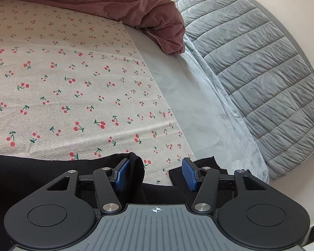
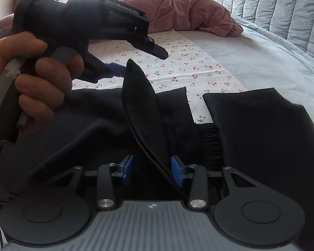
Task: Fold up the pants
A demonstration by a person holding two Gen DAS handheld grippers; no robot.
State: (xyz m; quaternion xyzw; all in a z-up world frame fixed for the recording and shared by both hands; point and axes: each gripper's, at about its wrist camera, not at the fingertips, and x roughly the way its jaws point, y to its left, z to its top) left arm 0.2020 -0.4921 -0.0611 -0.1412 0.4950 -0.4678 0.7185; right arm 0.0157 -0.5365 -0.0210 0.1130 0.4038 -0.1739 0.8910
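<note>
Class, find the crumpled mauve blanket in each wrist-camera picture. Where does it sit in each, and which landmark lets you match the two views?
Left wrist view: the mauve blanket lies along the top edge, its bunched end drooping right of centre.
Right wrist view: it lies at the top, right of centre.
Shared landmark: the cherry-print cloth, spread just in front of it in both.

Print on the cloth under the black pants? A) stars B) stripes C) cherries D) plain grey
C: the cloth spread under the black pants is dotted with small red cherries on green stems.
</note>
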